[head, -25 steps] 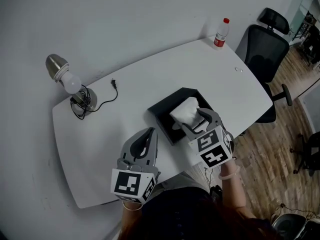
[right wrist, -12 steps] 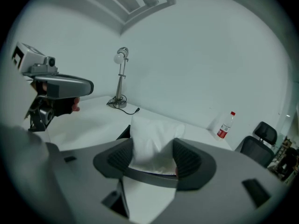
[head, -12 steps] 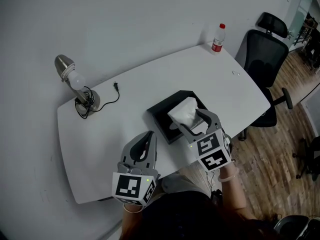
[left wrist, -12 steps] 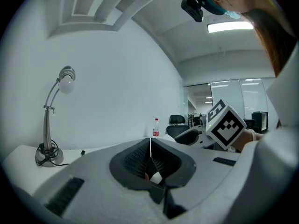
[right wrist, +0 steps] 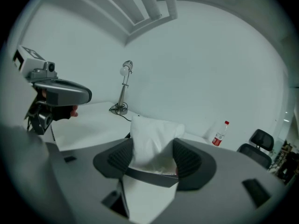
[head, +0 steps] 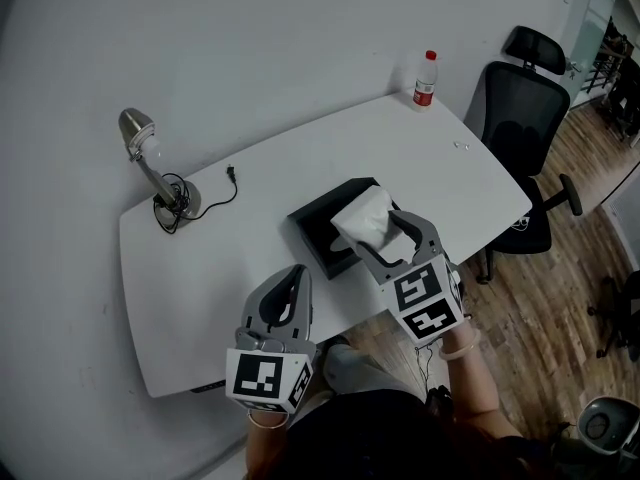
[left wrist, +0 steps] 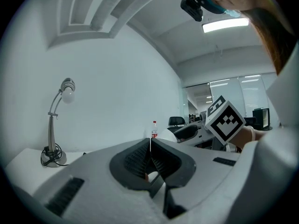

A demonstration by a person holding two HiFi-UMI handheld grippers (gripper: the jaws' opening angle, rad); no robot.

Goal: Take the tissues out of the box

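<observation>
A black open tissue box (head: 312, 232) lies on the white table (head: 230, 243). My right gripper (head: 380, 236) is shut on a white wad of tissues (head: 362, 218), held above the box's near right side. In the right gripper view the tissues (right wrist: 153, 136) bulge up between the two ribbed pads and hang down below them. My left gripper (head: 296, 272) hovers over the table's near edge, left of the box, apart from it. Its jaws (left wrist: 150, 143) are shut with nothing between them.
A desk lamp (head: 150, 163) with a coiled cable and loose plug (head: 228, 171) stands at the table's left. A red-capped bottle (head: 425, 78) sits at the far right corner. A black office chair (head: 525, 118) stands beyond the right end, on wooden floor.
My right gripper has risen with the tissues, which now stand higher over the box. The left gripper has drifted slightly and stays shut.
</observation>
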